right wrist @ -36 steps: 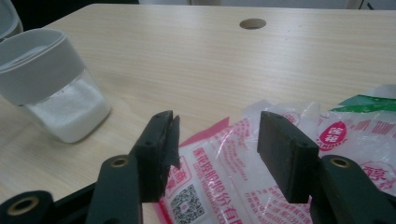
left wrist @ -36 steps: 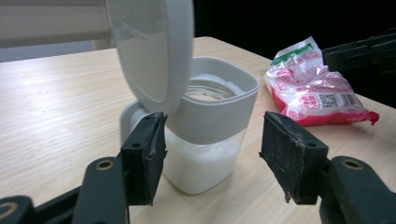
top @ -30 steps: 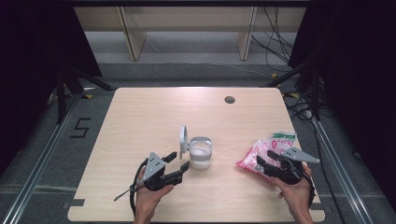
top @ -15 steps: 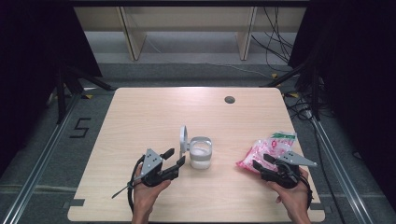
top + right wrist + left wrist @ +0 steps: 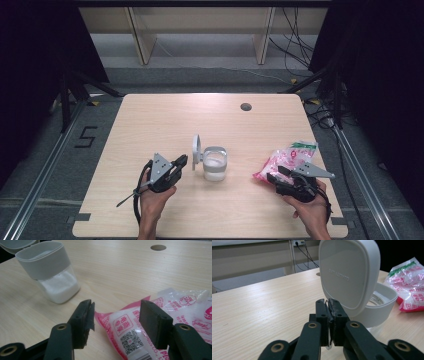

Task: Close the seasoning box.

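**Inspector:** Status of the two tools?

**Operator:** I have the left gripper (image 5: 181,161) with jaws just closed together, nothing between them, beside the open lid (image 5: 349,272) of the jar (image 5: 215,164) at mid-table. I judge the lid stands up to allow filling. The right gripper (image 5: 116,320) is spread over the bag (image 5: 286,160), not yet pinching it.

**Inspector:** The bag's condition?

**Operator:** Pink-printed clear plastic, crumpled, lying flat at the table's right; the jar is partly filled with white powder.

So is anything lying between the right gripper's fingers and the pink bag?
Nothing visible does. The right gripper stands open with the pink bag's corner already between its fingers, and only bare table beyond.
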The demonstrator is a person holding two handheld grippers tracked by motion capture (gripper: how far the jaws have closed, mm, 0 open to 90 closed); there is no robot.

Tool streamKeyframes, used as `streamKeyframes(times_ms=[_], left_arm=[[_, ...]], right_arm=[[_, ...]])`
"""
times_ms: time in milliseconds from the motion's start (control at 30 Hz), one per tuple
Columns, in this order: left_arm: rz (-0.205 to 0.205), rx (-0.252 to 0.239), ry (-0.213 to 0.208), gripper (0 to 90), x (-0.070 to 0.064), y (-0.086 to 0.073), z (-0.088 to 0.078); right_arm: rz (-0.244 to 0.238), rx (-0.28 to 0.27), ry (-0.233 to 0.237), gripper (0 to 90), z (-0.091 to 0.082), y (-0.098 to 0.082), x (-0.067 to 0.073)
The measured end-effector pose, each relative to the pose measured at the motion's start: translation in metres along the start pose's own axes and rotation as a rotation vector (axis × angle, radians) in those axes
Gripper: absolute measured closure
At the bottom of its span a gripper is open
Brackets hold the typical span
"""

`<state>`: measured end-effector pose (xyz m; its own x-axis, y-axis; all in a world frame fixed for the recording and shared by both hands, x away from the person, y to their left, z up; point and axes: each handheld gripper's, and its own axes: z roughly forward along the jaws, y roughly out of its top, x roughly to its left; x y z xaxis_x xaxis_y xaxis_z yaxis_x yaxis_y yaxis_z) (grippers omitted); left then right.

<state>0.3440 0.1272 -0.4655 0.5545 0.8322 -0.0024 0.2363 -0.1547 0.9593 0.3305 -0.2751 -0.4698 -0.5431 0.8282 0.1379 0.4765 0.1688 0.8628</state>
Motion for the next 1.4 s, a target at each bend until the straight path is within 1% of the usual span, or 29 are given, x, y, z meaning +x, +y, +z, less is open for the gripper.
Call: streamKeyframes(times_ms=[67, 100, 200, 233, 267, 300, 400, 433, 467, 533, 667, 700, 733, 800, 867, 900, 933, 967, 1000, 1067, 1100, 1133, 1167, 1200, 1233, 1267, 1300, 1333, 1400], left_arm=[[0.005, -0.001, -0.007, 87.6, 0.000, 0.001, 0.002], [0.001, -0.003, -0.010, 88.0, -0.001, 0.002, 0.003], [0.005, -0.006, -0.009, 88.4, 0.000, 0.005, 0.006], [0.005, -0.016, -0.016, 88.4, 0.001, 0.005, 0.007], [0.007, -0.012, -0.010, 88.5, 0.002, 0.006, 0.007], [0.009, -0.009, -0.006, 88.5, 0.002, 0.006, 0.006], [0.009, -0.014, -0.005, 88.4, 0.003, 0.008, 0.007], [0.008, -0.017, -0.008, 88.5, 0.002, 0.009, 0.007], [0.009, -0.017, -0.012, 88.5, 0.001, 0.009, 0.008], [0.017, -0.016, -0.020, 88.4, -0.001, 0.010, 0.009], [0.014, -0.023, -0.028, 88.1, -0.002, 0.013, 0.011], [0.015, -0.027, -0.029, 88.0, -0.002, 0.014, 0.011], [0.018, -0.027, -0.028, 88.0, -0.002, 0.014, 0.011], [0.014, -0.030, -0.028, 88.0, -0.002, 0.015, 0.011], [0.023, -0.027, -0.031, 87.9, -0.002, 0.016, 0.011], [0.021, -0.028, -0.031, 87.8, -0.003, 0.016, 0.011], [0.023, -0.027, -0.031, 87.4, -0.003, 0.017, 0.012], [0.024, -0.026, -0.032, 87.2, -0.003, 0.017, 0.012], [0.024, -0.025, -0.030, 87.3, -0.003, 0.017, 0.012], [0.030, -0.021, -0.028, 87.7, -0.003, 0.017, 0.012], [0.023, -0.022, -0.029, 87.8, -0.004, 0.017, 0.012], [0.042, -0.019, -0.029, 88.2, -0.003, 0.018, 0.011], [0.035, -0.023, -0.030, 88.4, -0.004, 0.018, 0.011], [0.036, -0.029, -0.031, 88.7, -0.004, 0.018, 0.011], [0.052, -0.025, -0.025, 89.0, -0.004, 0.019, 0.011], [0.054, -0.022, -0.023, 89.1, -0.005, 0.019, 0.011], [0.058, -0.025, -0.026, 89.1, -0.005, 0.020, 0.011], [0.054, -0.028, -0.027, 89.1, -0.006, 0.020, 0.011], [0.062, -0.028, -0.030, 89.1, -0.007, 0.021, 0.011]], right_arm=[[0.012, 0.017, 0.008, 44.6, -0.001, 0.000, 0.003], [-0.006, 0.007, 0.009, 44.6, 0.000, 0.000, 0.002], [0.023, 0.007, 0.024, 44.6, 0.000, 0.000, 0.006], [0.018, 0.022, 0.015, 44.6, -0.001, 0.000, 0.007], [0.030, 0.009, 0.026, 44.6, -0.001, 0.000, 0.008], [-0.003, 0.004, 0.031, 44.6, 0.000, 0.001, 0.006], [0.015, 0.015, 0.031, 44.6, -0.001, 0.000, 0.010], [-0.009, 0.007, 0.033, 44.6, 0.000, 0.000, 0.009], [0.008, 0.028, 0.031, 44.6, -0.001, 0.000, 0.011], [-0.009, 0.004, 0.045, 44.6, -0.001, 0.000, 0.010], [-0.018, 0.014, 0.044, 44.1, -0.002, 0.000, 0.013], [-0.039, -0.005, 0.044, 44.0, 0.000, 0.000, 0.012], [0.000, 0.005, 0.043, 44.0, -0.001, -0.001, 0.016], [-0.045, -0.007, 0.052, 43.6, 0.001, -0.001, 0.014], [-0.053, 0.006, 0.048, 43.1, 0.001, -0.001, 0.015], [-0.047, 0.012, 0.051, 43.0, 0.000, -0.001, 0.015], [-0.021, 0.013, 0.052, 43.0, 0.000, -0.001, 0.018], [-0.055, -0.003, 0.050, 43.0, 0.001, -0.001, 0.017], [-0.071, -0.009, 0.045, 42.9, 0.001, -0.001, 0.016], [-0.055, -0.002, 0.065, 42.9, 0.001, -0.001, 0.018], [-0.025, 0.009, 0.055, 42.9, -0.001, -0.002, 0.021], [-0.030, 0.001, 0.059, 42.9, 0.000, -0.002, 0.021], [-0.066, -0.004, 0.058, 42.8, 0.000, -0.002, 0.018], [-0.065, 0.000, 0.057, 42.8, 0.000, -0.002, 0.018], [-0.065, -0.004, 0.058, 42.8, 0.000, -0.002, 0.018], [-0.039, -0.001, 0.055, 42.7, 0.000, -0.003, 0.021], [-0.077, -0.003, 0.045, 42.7, 0.000, -0.003, 0.018], [-0.055, -0.001, 0.064, 42.7, 0.000, -0.003, 0.019], [-0.051, -0.002, 0.067, 42.7, 0.000, -0.003, 0.018]])
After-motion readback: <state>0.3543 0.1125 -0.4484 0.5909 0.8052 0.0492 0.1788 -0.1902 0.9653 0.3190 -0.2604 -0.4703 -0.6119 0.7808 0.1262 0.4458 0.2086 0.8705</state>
